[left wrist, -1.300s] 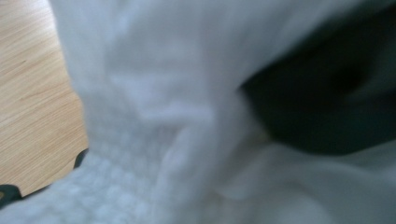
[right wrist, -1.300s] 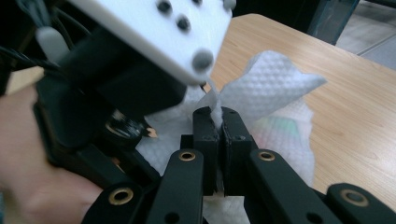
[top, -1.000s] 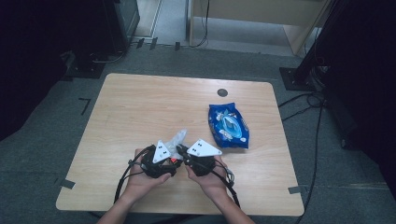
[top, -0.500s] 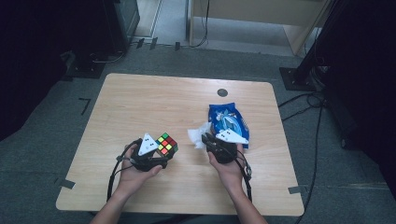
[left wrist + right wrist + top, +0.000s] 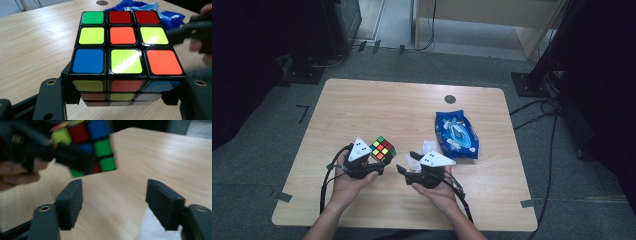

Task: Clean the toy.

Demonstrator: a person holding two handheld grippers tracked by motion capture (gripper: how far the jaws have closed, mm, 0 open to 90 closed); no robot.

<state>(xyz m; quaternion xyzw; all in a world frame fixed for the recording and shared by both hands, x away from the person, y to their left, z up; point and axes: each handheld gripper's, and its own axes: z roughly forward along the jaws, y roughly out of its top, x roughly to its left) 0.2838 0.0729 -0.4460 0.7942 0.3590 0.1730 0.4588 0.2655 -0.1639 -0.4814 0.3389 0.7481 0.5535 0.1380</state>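
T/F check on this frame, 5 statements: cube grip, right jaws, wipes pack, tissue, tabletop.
1. The left gripper is clamped on the puzzle cube. True; in the left gripper view the cube sits between its jaws.
2. The right gripper holds the cube too. False: its jaws have just been opening and stand apart with nothing between them.
3. The blue wipes pack lies on the table, on the right gripper's side. True.
4. The cube rests flat on the table. False: it is held up off the wood.
5. A crumpled white tissue lies by the right gripper. True.
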